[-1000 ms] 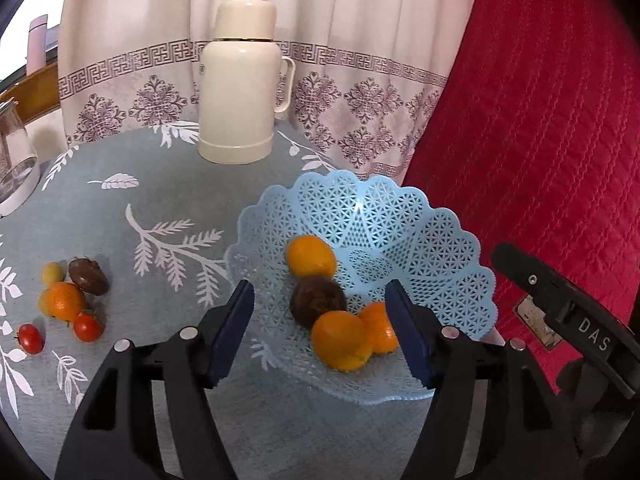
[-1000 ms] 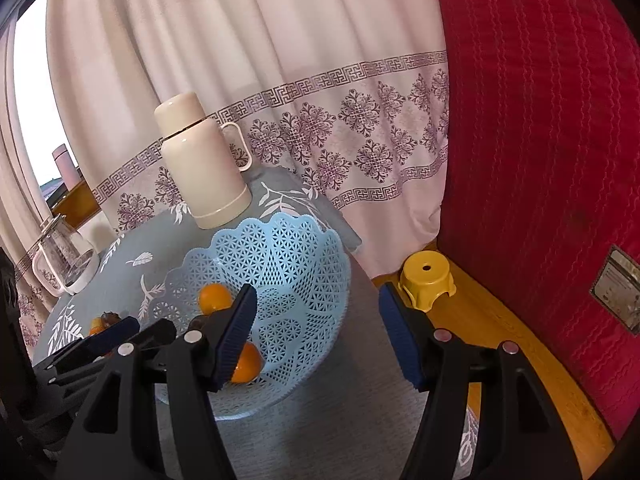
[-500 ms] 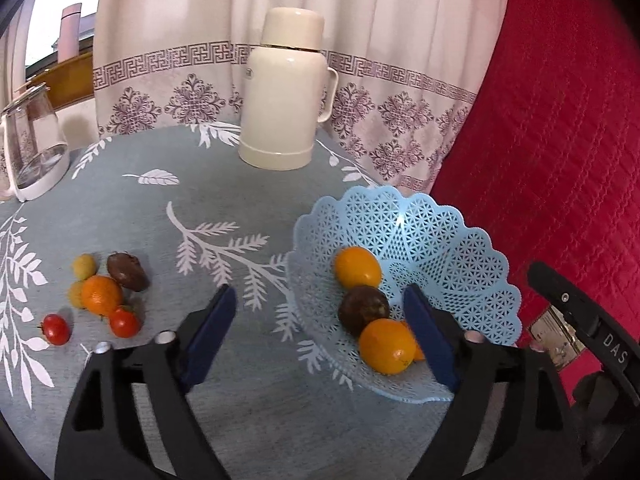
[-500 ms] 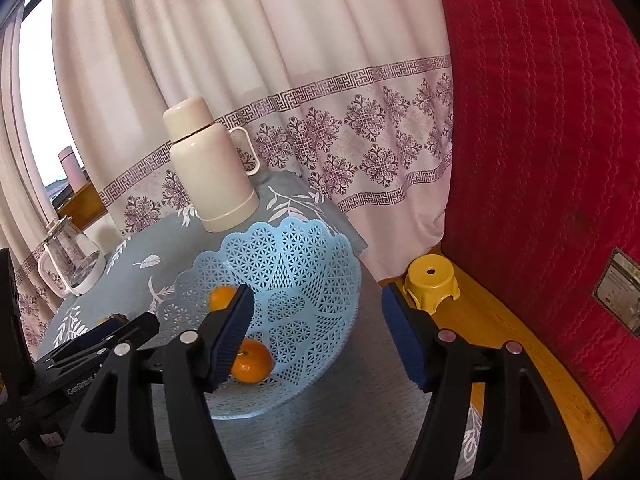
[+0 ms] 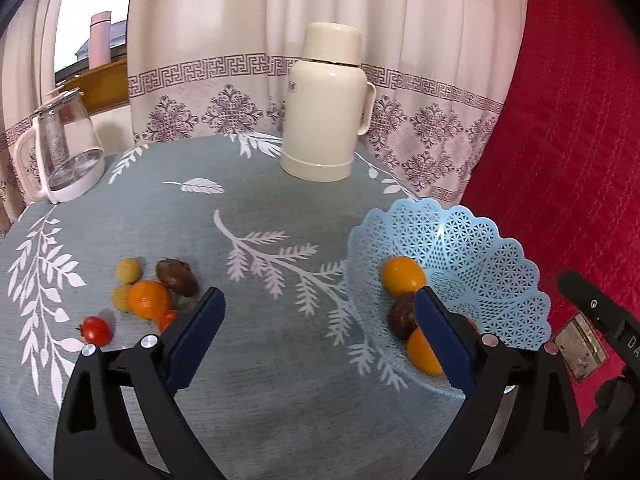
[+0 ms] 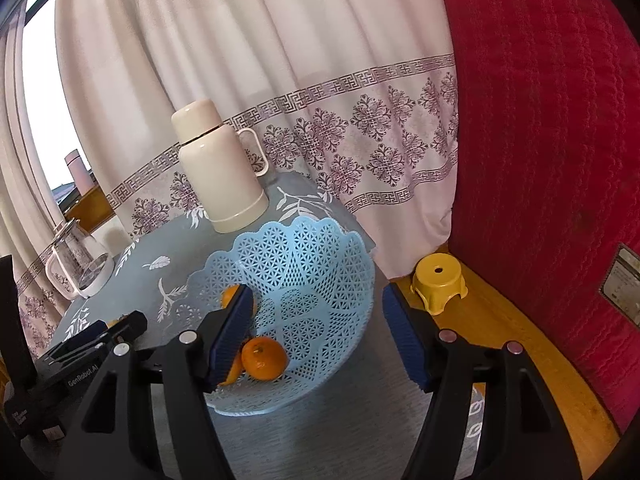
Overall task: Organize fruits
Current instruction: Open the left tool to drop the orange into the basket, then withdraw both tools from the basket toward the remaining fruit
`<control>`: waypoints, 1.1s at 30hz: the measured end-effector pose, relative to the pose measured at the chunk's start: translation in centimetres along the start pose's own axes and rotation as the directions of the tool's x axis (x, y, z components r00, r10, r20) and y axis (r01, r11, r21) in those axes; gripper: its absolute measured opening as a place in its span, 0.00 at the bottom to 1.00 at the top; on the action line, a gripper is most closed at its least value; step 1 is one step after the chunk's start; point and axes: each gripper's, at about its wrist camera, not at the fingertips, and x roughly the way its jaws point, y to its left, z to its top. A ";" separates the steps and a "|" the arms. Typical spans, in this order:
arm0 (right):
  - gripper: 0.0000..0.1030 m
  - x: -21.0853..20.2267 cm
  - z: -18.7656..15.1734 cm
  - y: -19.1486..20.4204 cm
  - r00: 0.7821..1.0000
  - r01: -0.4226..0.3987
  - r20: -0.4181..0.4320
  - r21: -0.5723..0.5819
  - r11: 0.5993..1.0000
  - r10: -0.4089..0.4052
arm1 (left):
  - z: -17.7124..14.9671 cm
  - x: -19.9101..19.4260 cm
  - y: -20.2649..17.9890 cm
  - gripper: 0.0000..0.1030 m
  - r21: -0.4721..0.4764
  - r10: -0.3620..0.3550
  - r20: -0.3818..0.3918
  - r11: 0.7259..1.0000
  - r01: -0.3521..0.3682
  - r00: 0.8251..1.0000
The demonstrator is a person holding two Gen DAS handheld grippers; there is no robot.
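Note:
A light blue lattice fruit basket [image 5: 488, 248] stands at the table's right; it holds oranges [image 5: 402, 275] and a dark brown fruit [image 5: 401, 316]. It also shows in the right wrist view [image 6: 320, 264] with an orange [image 6: 264, 358]. A loose pile lies at the left: an orange [image 5: 149, 299], a brown fruit [image 5: 177, 277], small yellow fruits [image 5: 128, 270] and red tomatoes [image 5: 95, 330]. My left gripper [image 5: 316, 340] is open and empty, above the cloth between pile and basket. My right gripper [image 6: 318, 340] is open and empty over the basket's right side.
A cream thermos [image 5: 326, 108] stands at the back of the round table with its grey leaf-print cloth [image 5: 256, 200]. A glass kettle [image 5: 66, 148] is at the back left. Curtains and a red cushioned wall [image 6: 540, 120] surround; a yellow stool [image 6: 438, 282] stands on the floor.
My left gripper has swung left and back from over the basket, bringing the loose fruit pile closer to centre. My right gripper has barely moved.

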 end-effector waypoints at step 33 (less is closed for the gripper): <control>0.65 -1.0 -1.2 2.9 0.997 -0.077 -0.018 -0.051 0.996 0.076 | 0.4 -2.8 10.3 0.94 -0.123 0.197 0.034 0.974 -0.191 0.980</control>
